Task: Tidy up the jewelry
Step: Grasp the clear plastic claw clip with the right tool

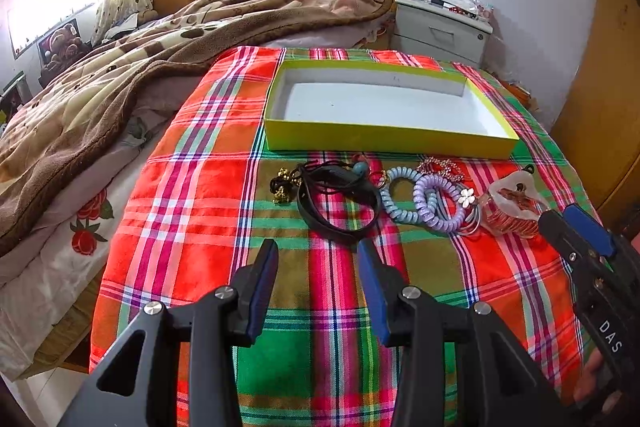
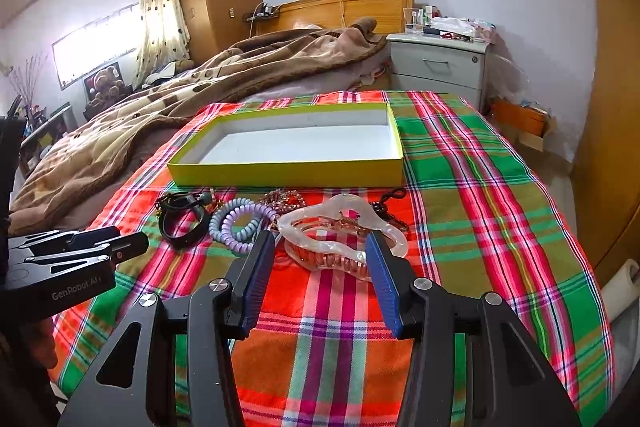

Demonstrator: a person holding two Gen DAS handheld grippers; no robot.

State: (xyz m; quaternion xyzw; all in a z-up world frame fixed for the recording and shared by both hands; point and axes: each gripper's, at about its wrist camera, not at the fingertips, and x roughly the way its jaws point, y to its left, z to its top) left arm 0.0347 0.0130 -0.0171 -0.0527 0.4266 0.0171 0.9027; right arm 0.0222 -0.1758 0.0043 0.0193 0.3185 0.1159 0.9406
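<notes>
Both fingers (image 2: 260,259) wide apart (empty)

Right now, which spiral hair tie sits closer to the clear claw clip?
The purple spiral tie; the pale blue spiral tie lies on its far side, toward the black band, away from the claw clip.

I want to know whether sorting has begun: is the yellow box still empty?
Empty. The yellow box shows only its bare white floor in both views; the hair ties, bracelets and hair claw all lie on the plaid cloth in front of it.
</notes>
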